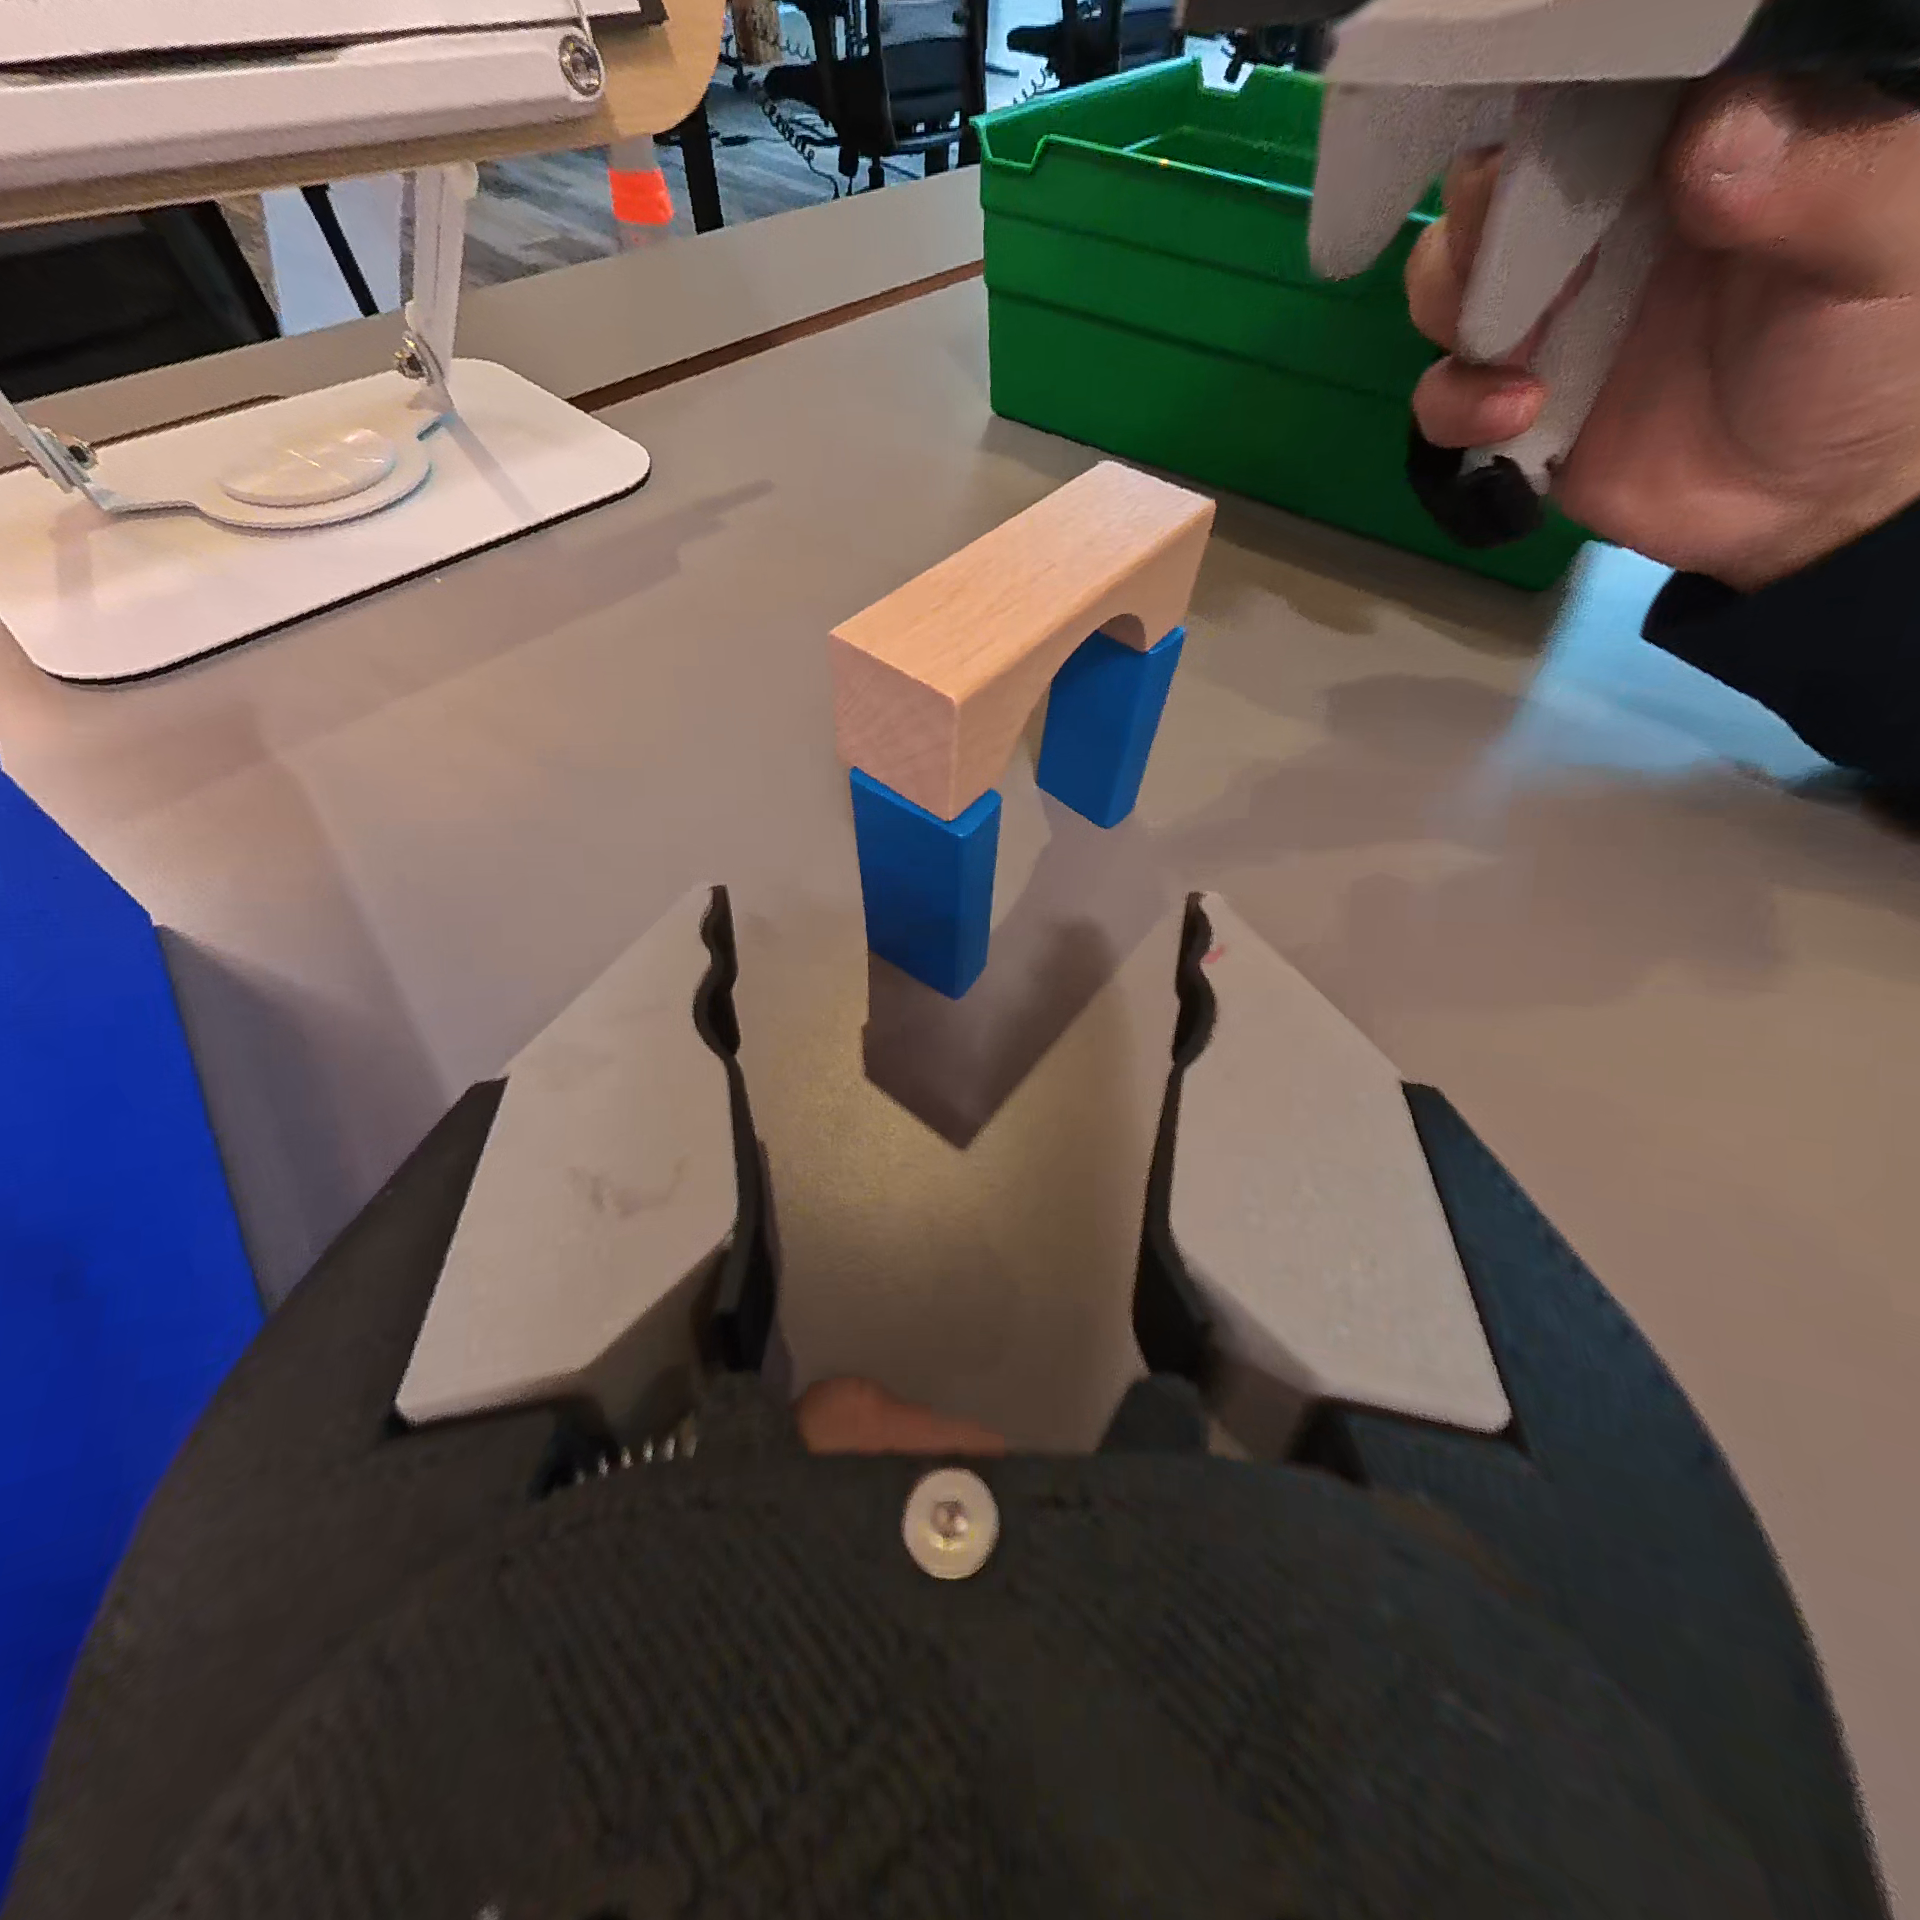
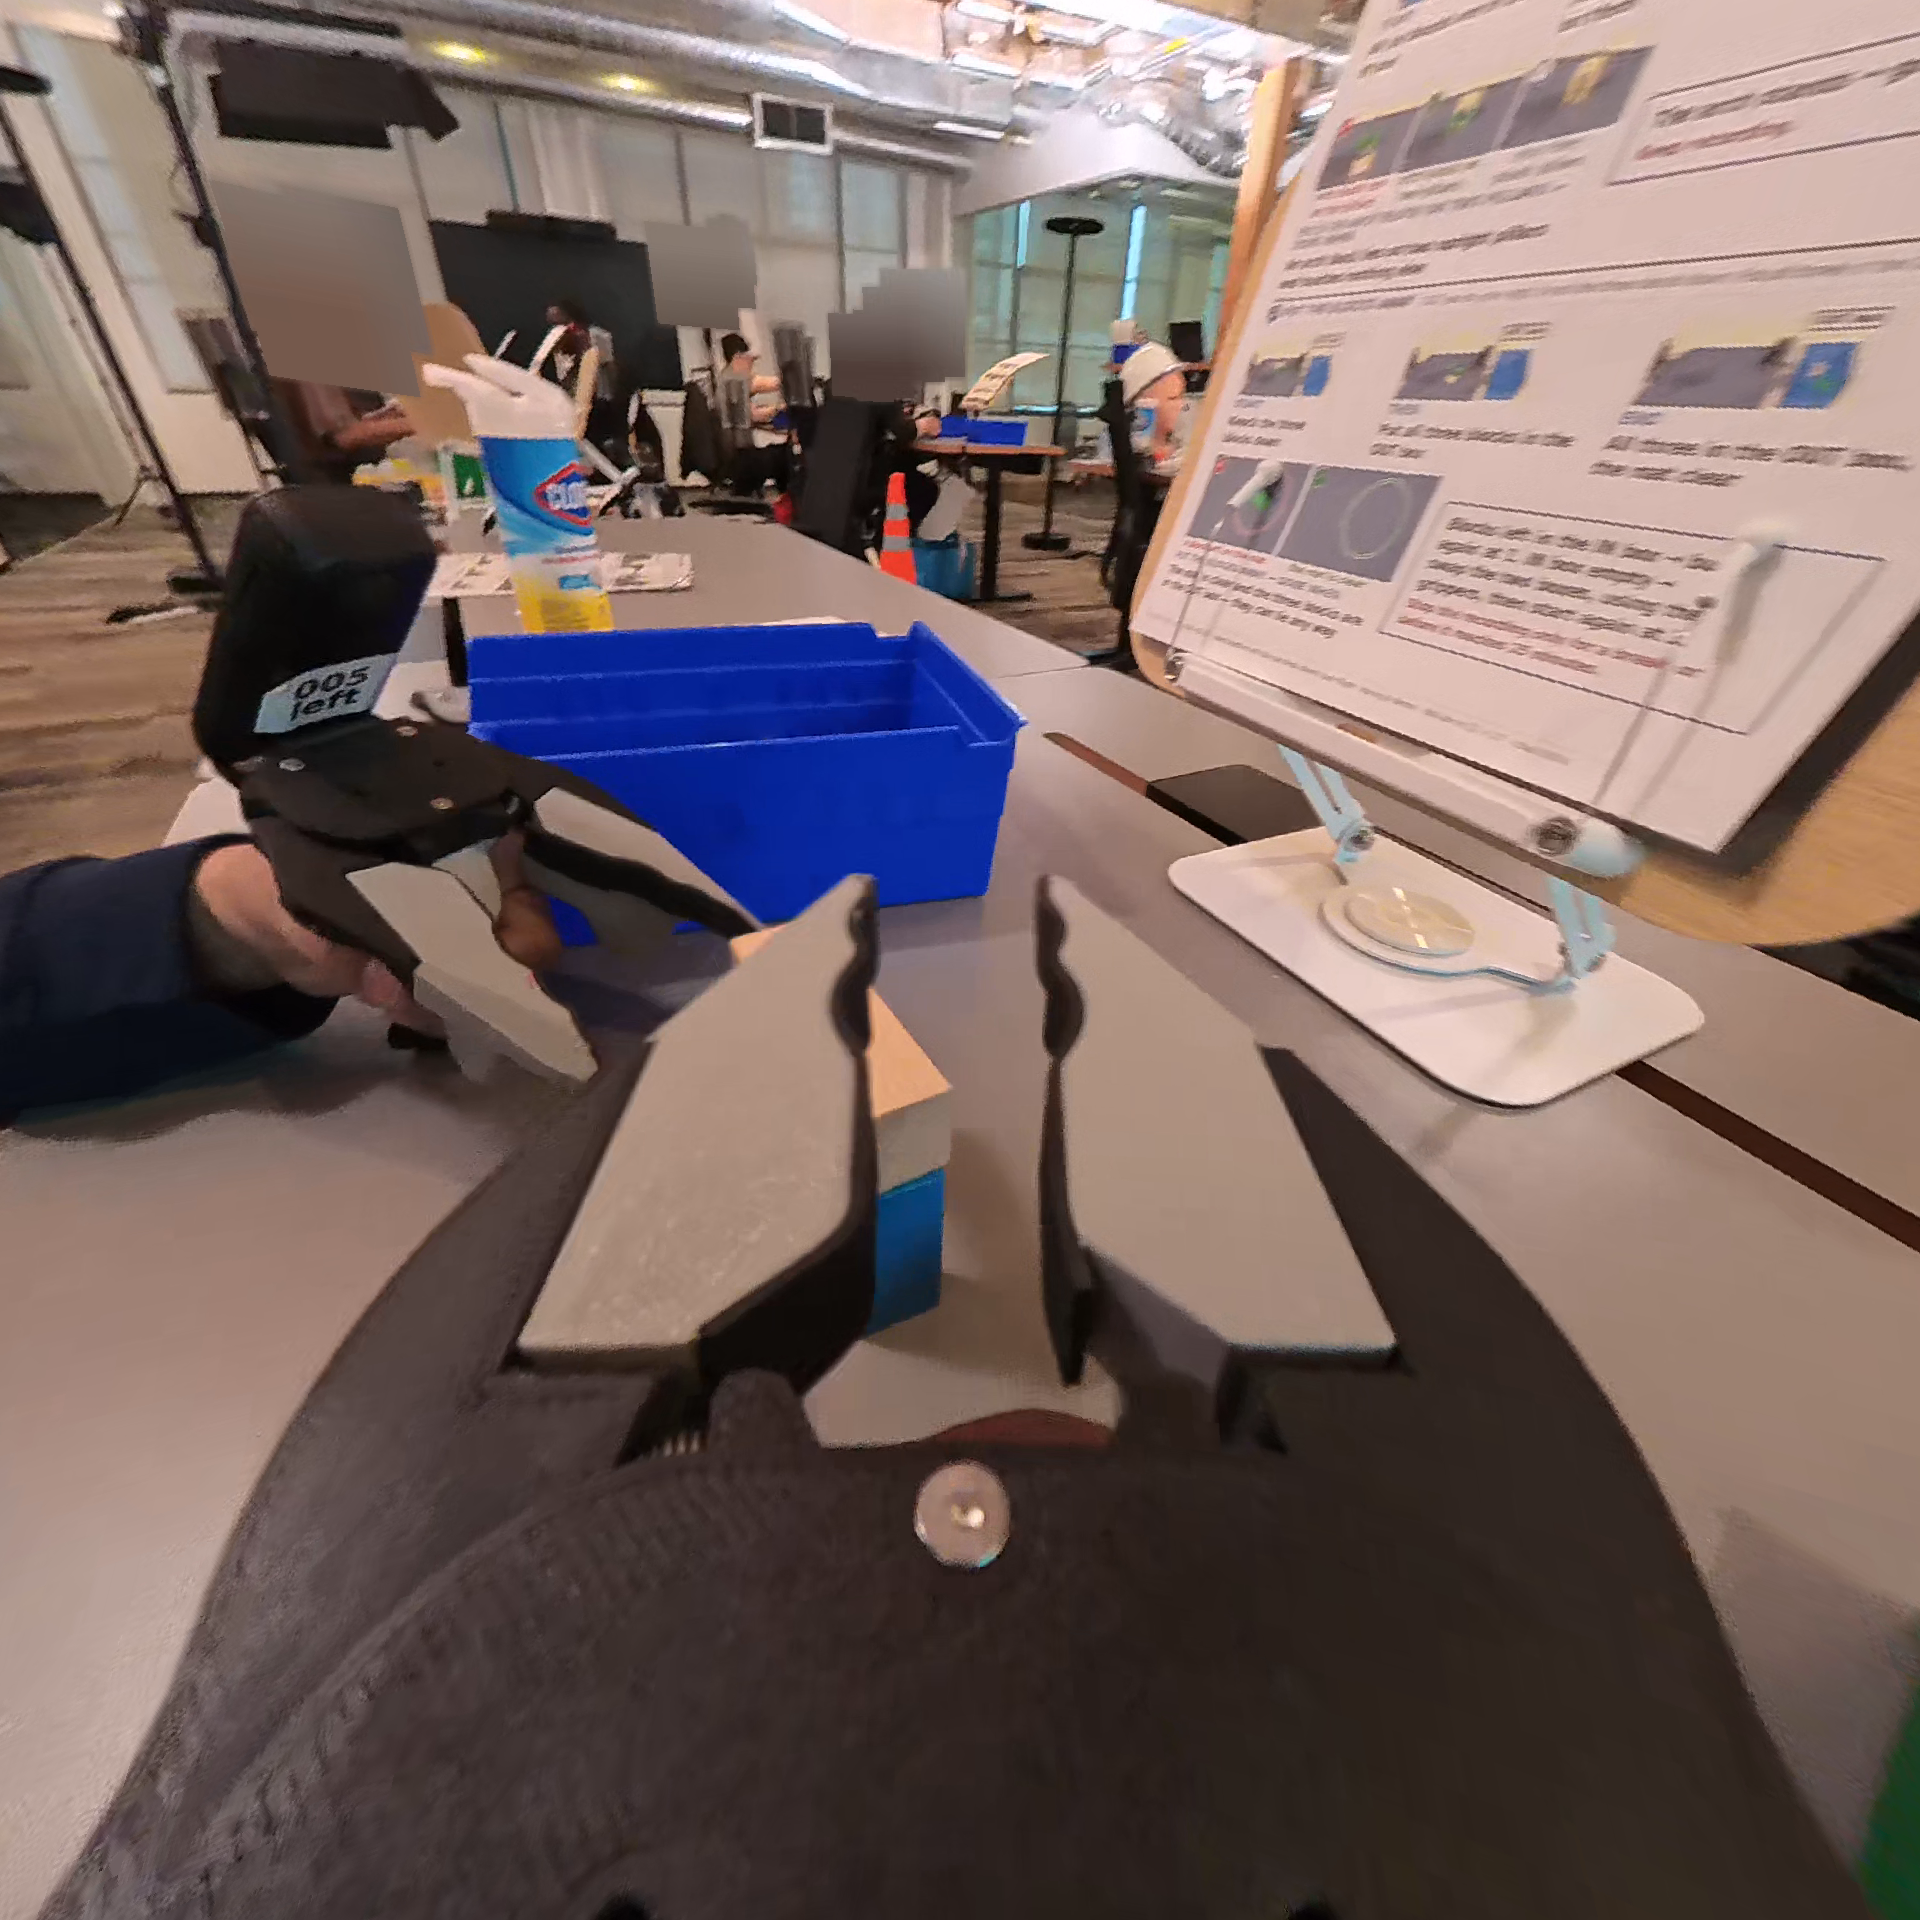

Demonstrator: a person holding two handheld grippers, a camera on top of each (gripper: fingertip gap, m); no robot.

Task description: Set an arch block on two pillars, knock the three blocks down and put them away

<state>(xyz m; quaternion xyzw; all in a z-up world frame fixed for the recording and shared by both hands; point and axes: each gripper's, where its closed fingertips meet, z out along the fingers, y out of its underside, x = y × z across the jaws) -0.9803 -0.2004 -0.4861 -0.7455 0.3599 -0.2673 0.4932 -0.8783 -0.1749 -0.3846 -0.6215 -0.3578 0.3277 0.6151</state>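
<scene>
The left gripper (image 1: 956,935) stands wide and empty; the right gripper (image 2: 956,935) stands narrow and empty. The wooden arch block (image 1: 997,613) rests on both blue pillars (image 1: 920,883). Judged next: knock them down.

Left wrist view: looks forward along its own fingers (image 1: 717,997), low over the grey table (image 1: 1455,1039), angled down. The block arch (image 1: 1023,613) is seen close ahead, centred, the green bin (image 1: 1164,312) behind it at upper right, the document stand base (image 1: 312,520) at upper left.

Right wrist view: set higher, facing more level across the table toward the blue bin (image 2: 748,769) and the room beyond. The arch (image 2: 904,1081) is seen very near, mostly hidden behind its left finger.

Shared between views: arch, table, stand base (image 2: 1434,966). Each gripper is caught by the other camera: left gripper (image 2: 582,997), right gripper (image 1: 1475,208), so the two views roughly face each other across the arch.
</scene>
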